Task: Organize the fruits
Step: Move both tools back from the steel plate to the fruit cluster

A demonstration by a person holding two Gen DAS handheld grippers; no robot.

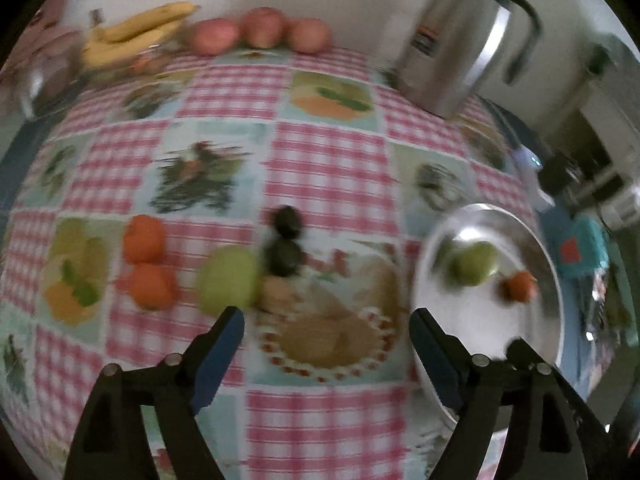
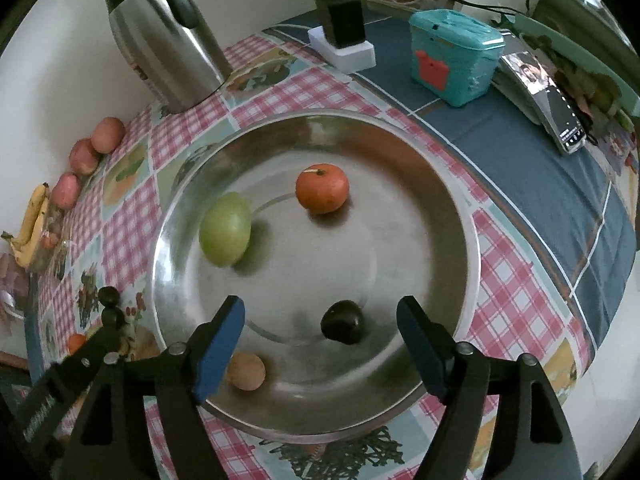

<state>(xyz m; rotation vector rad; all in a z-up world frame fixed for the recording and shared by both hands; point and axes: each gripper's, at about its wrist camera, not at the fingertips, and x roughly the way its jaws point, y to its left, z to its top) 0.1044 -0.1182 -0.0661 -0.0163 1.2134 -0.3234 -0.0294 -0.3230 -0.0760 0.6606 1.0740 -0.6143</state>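
Note:
A round steel plate (image 2: 452, 208) holds a green fruit (image 2: 225, 235), an orange (image 2: 322, 188), a dark fruit (image 2: 343, 322) and a small tan fruit (image 2: 246, 371). My right gripper (image 2: 320, 328) is open and empty just above the plate, with the dark fruit between its fingers. My left gripper (image 1: 326, 338) is open and empty over the cloth. Ahead of it lie a green fruit (image 1: 229, 277), two oranges (image 1: 144, 239) (image 1: 151, 286), two dark fruits (image 1: 287, 220) (image 1: 285, 257) and a tan fruit (image 1: 276, 292). The plate (image 1: 532, 344) is at its right.
A steel thermos jug (image 2: 168, 36) stands at the back. Bananas (image 1: 136, 30) and three red apples (image 1: 260, 28) lie along the wall. A teal box (image 2: 454, 54), a charger on a white block (image 2: 342, 26) and a phone (image 2: 556, 100) sit on the blue cloth.

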